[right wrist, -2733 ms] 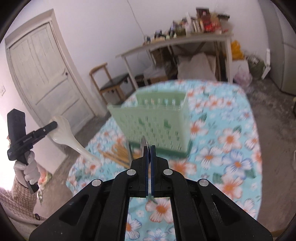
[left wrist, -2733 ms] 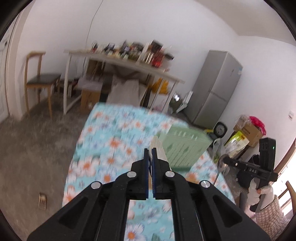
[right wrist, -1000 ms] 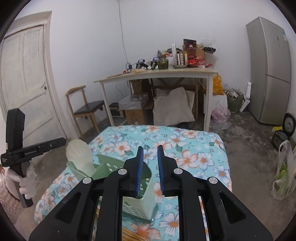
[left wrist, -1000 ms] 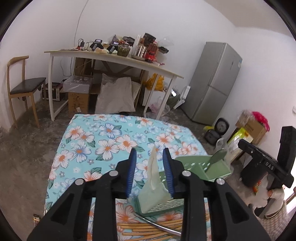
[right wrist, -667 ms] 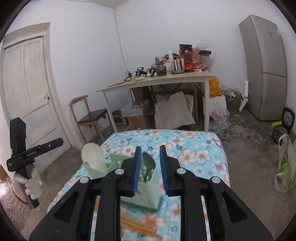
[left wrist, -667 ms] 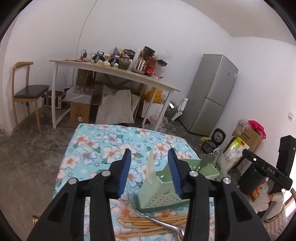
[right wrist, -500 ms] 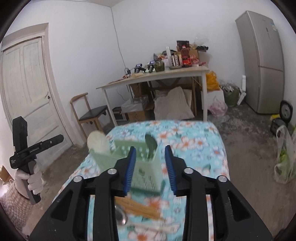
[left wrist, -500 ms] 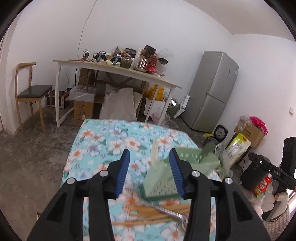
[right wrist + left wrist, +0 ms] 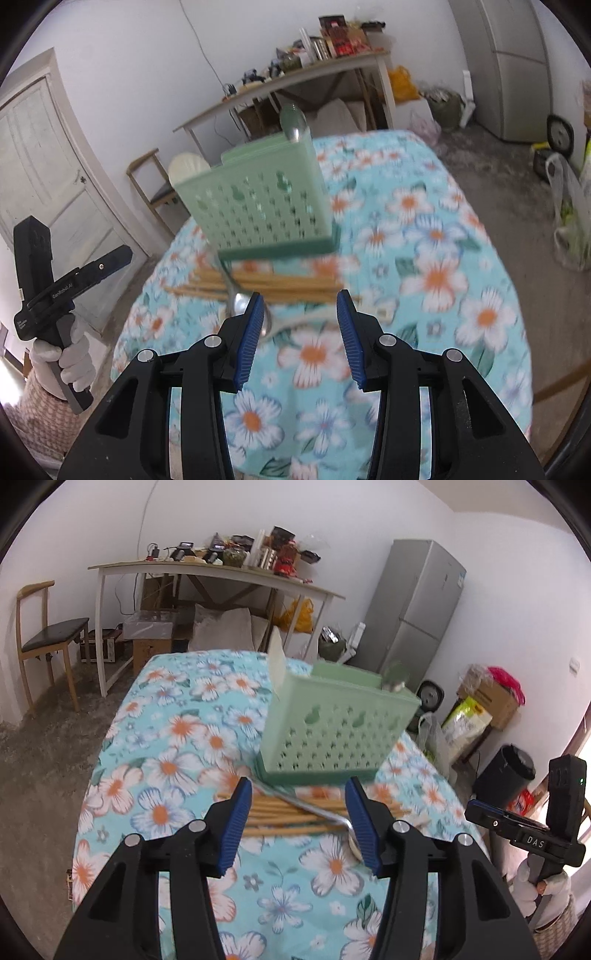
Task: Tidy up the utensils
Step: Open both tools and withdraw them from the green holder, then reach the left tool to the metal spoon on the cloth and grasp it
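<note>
Between pickups: our left gripper [image 9: 300, 818] and right gripper [image 9: 301, 326] hang over the table [image 9: 162, 746], jaws empty and opening. Chopsticks [image 9: 291, 814] and a spoon [image 9: 242, 306] lie beside the caddy [image 9: 332, 731]; we judge one needs gripping next.

green perforated caddy [image 9: 332, 734]: upright, holds white spoon [image 9: 186, 166], metal spoon [image 9: 293, 120] | chopsticks [image 9: 284, 814]: flat beside it | ladle [image 9: 314, 810]: across chopsticks

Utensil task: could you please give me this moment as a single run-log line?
left gripper: opening, empty | right gripper: opening, empty | green caddy: holds two spoons | chopsticks, metal spoon: loose on floral tablecloth
</note>
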`<state>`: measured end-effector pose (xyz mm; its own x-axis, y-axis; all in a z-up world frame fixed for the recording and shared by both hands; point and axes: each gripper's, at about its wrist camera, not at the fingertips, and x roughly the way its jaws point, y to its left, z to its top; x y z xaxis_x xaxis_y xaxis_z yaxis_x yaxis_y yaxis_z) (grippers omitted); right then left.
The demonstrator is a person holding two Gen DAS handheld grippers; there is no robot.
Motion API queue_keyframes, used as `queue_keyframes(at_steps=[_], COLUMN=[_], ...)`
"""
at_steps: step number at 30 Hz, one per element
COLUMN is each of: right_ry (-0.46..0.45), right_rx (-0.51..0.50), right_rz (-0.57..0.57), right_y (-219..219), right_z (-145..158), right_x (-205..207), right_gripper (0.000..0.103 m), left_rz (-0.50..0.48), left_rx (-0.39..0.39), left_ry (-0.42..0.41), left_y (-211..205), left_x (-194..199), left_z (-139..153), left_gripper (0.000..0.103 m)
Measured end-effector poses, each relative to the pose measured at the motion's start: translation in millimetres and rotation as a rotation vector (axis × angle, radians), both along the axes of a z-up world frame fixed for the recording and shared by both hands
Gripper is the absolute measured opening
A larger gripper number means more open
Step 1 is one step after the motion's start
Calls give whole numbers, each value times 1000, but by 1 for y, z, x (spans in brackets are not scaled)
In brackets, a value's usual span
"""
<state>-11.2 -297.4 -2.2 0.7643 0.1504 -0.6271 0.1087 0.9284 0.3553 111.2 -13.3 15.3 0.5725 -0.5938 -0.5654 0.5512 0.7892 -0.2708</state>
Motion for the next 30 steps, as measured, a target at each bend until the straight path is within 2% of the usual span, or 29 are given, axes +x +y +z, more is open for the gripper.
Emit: queue_keyframes(at_steps=[10, 16, 18, 22, 25, 30], right_ry=[51, 71, 71, 72, 81, 95], right_rx=[47, 73, 83, 98, 110, 120], right_rz=[-4, -12, -12, -9, -8, -2], right_y=[5, -2, -5, -8, -10, -10], right_z=[-27, -36, -37, -39, -43, -49], right_x=[-11, -13, -13, -11, -8, -3], right_gripper=[40, 40, 40, 40, 40, 40], left_rz=[-24, -70, -109, -222, -316, -428], left_rx=[223, 330, 381, 537, 622, 734], left_ry=[-136, -188, -227, -387, -488, -569], left_y=[-29, -43, -50, -68, -80, -97], left_x=[-8, -9, -11, -21, -29, -27], left_z=[-25, -42, -46, -56, -65, -83], left_gripper=[51, 51, 51, 50, 47, 41])
